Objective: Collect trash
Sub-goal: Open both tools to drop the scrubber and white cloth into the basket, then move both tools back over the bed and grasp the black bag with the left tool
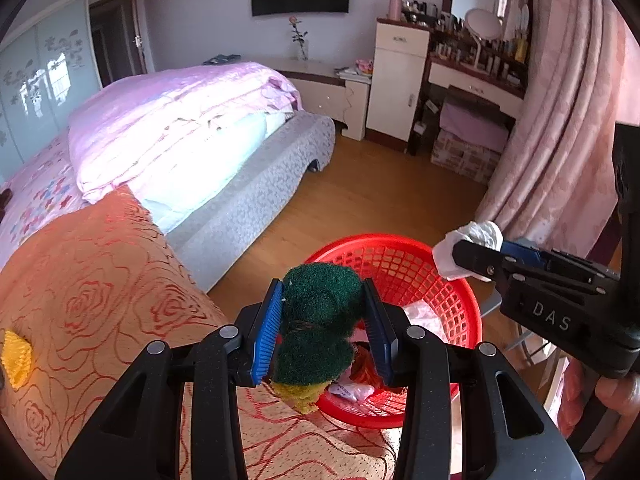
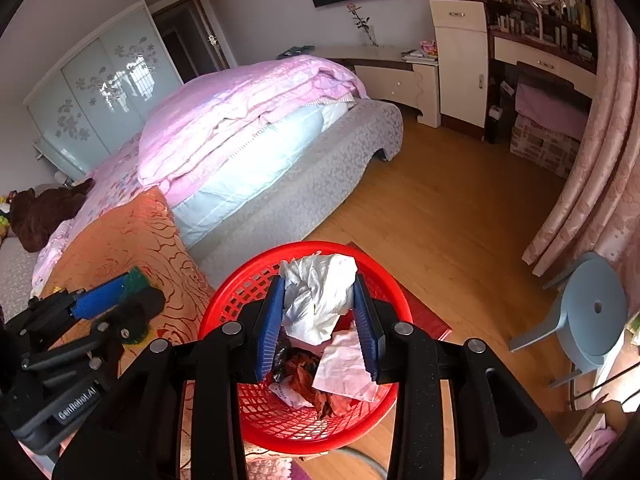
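Observation:
A red mesh basket sits at the edge of the orange rose-patterned cover; it holds crumpled paper and wrappers. My left gripper is shut on a green scouring pad with a yellow sponge side, held at the basket's left rim; it also shows in the right wrist view. My right gripper is shut on a crumpled white tissue, held above the basket; in the left wrist view the tissue hangs over the basket's right rim.
An orange rose-patterned cover lies left of the basket. A yellow object lies on it at far left. A bed with pink quilt stands behind. Wooden floor, pink curtain, a blue stool at right.

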`<state>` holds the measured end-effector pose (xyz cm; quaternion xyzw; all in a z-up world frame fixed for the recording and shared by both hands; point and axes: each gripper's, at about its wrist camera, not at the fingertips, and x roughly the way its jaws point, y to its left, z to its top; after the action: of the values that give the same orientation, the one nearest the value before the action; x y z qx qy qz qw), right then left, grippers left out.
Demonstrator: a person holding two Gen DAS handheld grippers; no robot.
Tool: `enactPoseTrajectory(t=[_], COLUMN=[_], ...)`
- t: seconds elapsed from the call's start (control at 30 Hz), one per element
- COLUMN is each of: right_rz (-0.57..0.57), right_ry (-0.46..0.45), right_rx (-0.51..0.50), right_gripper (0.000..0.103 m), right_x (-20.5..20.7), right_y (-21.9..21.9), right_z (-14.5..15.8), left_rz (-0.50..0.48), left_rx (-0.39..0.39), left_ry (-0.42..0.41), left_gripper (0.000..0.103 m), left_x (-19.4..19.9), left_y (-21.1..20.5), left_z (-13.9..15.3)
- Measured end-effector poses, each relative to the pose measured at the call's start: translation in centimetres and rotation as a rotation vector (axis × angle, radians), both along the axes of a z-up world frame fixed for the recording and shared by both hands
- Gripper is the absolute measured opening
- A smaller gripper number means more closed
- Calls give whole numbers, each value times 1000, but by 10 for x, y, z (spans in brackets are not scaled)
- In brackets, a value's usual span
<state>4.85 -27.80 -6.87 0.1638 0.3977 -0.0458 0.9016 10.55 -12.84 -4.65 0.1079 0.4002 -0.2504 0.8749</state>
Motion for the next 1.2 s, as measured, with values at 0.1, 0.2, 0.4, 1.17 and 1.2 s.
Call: enactPoseTrajectory(t=[0.1,0.2,0.4,1.17,1.2], right_rz=[-7,-8,-10,-22,-19], right_ry=[18,38,57,42,38], right_rx=[6,11,20,-7,-8], right_gripper=[34,34,36,54,54], right_x=[1,4,6,2,2], right_y=[-3,-4,-3,1,2], right_z=[-5,-10,-15,-12,-11], left_rz=[-13,-22,-40,35,42], left_rx=[7,12,16,-30,-32], left_ry=[6,11,39,-18,-24], left_gripper=[38,38,44,63,63], left_x=[0,-1,-1,-9,-10], left_y=[-3,-4,-6,30,33], left_z=[-5,-10,-17,4,5])
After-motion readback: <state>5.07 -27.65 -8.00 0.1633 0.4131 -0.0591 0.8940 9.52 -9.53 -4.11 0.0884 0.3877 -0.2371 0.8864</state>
